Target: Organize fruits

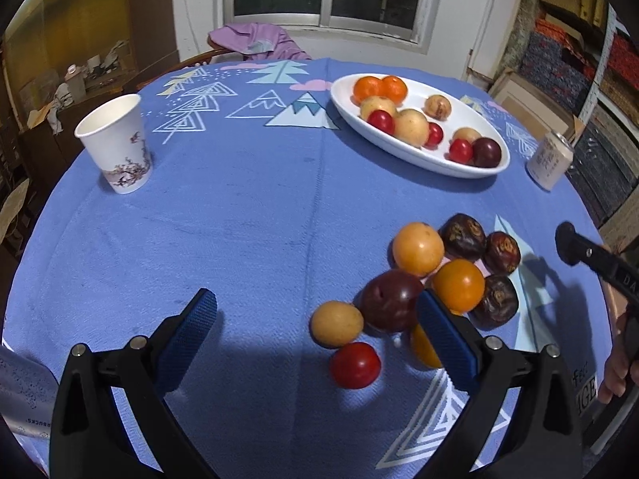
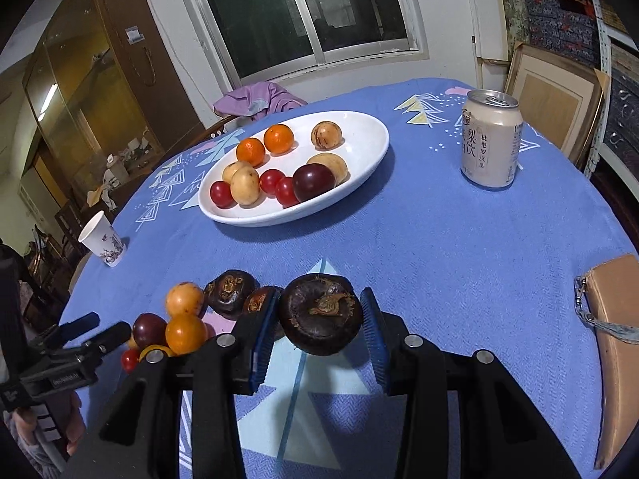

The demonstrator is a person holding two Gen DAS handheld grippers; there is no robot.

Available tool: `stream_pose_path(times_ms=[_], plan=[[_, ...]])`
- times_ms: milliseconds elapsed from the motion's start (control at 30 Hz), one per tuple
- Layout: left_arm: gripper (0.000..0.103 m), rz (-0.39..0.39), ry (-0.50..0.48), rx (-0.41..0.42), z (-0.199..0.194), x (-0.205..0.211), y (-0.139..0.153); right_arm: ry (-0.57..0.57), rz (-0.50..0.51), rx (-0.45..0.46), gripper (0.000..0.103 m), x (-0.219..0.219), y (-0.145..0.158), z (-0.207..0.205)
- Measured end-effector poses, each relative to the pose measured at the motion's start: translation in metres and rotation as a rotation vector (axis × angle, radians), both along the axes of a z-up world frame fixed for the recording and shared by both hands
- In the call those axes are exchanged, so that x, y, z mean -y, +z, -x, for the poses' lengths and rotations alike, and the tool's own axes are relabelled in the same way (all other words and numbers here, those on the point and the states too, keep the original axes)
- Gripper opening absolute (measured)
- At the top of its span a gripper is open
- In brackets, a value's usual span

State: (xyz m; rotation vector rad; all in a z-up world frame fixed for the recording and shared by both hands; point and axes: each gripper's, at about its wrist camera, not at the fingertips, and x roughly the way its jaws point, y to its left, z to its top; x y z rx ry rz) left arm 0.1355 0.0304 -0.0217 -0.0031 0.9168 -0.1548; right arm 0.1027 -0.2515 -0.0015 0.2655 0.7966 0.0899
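My right gripper [image 2: 320, 303] is shut on a dark brown, round water chestnut [image 2: 319, 313], held a little above the blue tablecloth. On the cloth to its left lies a loose pile: two more dark chestnuts [image 2: 229, 293], orange-yellow fruits [image 2: 184, 333], a dark plum [image 2: 148, 329] and a red cherry tomato [image 2: 129, 359]. My left gripper [image 1: 315, 303] hangs open over the pile's left side, its right finger [image 1: 447, 343] in front of the plum [image 1: 389, 299], nothing between the pads. The white oval plate [image 2: 279, 219] beyond holds oranges, yellow fruits, red tomatoes and one plum.
A paper cup [image 1: 116, 143] stands at the left of the round table. A drink can [image 2: 489, 139] stands right of the plate, and a tan pouch [image 2: 615, 339] lies at the right edge. A chair with purple cloth [image 1: 259, 42] sits behind the table.
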Motion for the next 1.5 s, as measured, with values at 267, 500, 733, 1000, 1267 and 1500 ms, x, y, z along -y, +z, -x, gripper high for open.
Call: stream_pose_path(times_ms=[267,500,733,1000,1267,1500], plan=[[0.099,-0.009,0.017,-0.008,-0.007,-0.004,-0.004,-0.007,-0.033,0.015,0.042,0.008,0.006,0.001],[0.099,0.074,0.226,-0.042,-0.026,-0.064,-0.005,-0.006,-0.051,0.023,0.042,0.009,0.009,0.004],[0.099,0.188,0.088,-0.029,-0.015,-0.044,0.008,-0.011,-0.055,0.014,0.042,0.01,0.008,0.002],[0.099,0.119,0.017,-0.059,-0.019,-0.006,-0.005,-0.006,-0.053,0.01,0.042,0.009,0.007,0.001],[0.099,0.06,0.207,-0.009,-0.028,-0.048,0.0,-0.006,-0.058,0.01,0.042,0.009,0.007,0.001],[0.099,0.149,0.161,0.009,-0.031,-0.042,0.012,-0.009,-0.062,0.011,0.042,0.009,0.008,0.001]])
